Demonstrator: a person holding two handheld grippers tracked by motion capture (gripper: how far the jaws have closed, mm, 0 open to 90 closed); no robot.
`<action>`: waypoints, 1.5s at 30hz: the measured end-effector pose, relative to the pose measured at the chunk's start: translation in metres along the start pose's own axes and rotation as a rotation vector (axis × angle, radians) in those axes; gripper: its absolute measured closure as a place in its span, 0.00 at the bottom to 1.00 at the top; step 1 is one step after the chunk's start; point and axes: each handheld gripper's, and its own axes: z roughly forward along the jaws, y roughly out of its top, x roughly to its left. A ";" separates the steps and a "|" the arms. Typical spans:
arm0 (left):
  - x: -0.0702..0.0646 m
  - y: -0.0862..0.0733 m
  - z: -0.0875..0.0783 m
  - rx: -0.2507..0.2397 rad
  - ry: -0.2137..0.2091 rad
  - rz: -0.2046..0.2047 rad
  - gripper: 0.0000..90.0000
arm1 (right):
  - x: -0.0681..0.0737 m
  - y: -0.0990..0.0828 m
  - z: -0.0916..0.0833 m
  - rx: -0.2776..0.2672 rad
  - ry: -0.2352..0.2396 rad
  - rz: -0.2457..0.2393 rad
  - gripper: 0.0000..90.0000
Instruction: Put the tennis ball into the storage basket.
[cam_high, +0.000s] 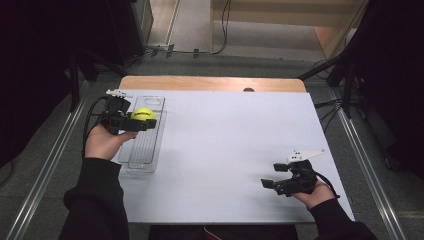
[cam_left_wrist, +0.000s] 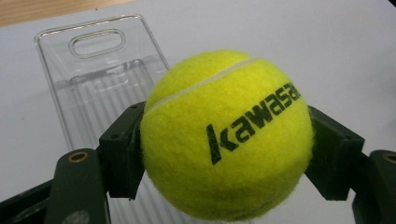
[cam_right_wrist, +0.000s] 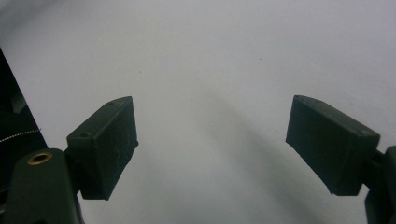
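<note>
White bench (cam_high: 220, 150), wood far edge, grey floor. Left tongs (cam_high: 142, 122) pinch fuzzy yellow tennis ball (cam_left_wrist: 226, 135) over clear ribbed plastic tray (cam_high: 145, 150). Right tongs (cam_high: 274, 176) spread, nothing between.

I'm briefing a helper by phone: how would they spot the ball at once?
Start at the white table and go to its left edge, where a clear ribbed plastic tray lies. Above it, the left claw grips a fuzzy yellow tennis ball, the scene's only brightly coloured object, with black lettering.

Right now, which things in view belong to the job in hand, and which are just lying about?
In the job:
- yellow felt tennis ball, clamped in the left gripper
- clear ribbed plastic tray, beneath it

Lying about:
- right gripper, open, holding nothing
- white table
</note>
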 end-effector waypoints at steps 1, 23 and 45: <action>0.001 0.000 -0.001 -0.004 0.007 -0.003 0.30 | 0.000 0.000 0.000 0.000 0.000 0.000 0.16; 0.008 -0.004 0.007 -0.024 0.078 -0.026 0.30 | 0.001 0.000 0.001 0.001 0.001 0.003 0.16; 0.021 -0.016 0.028 -0.005 0.096 -0.074 0.29 | 0.001 0.000 0.002 0.003 0.001 0.003 0.16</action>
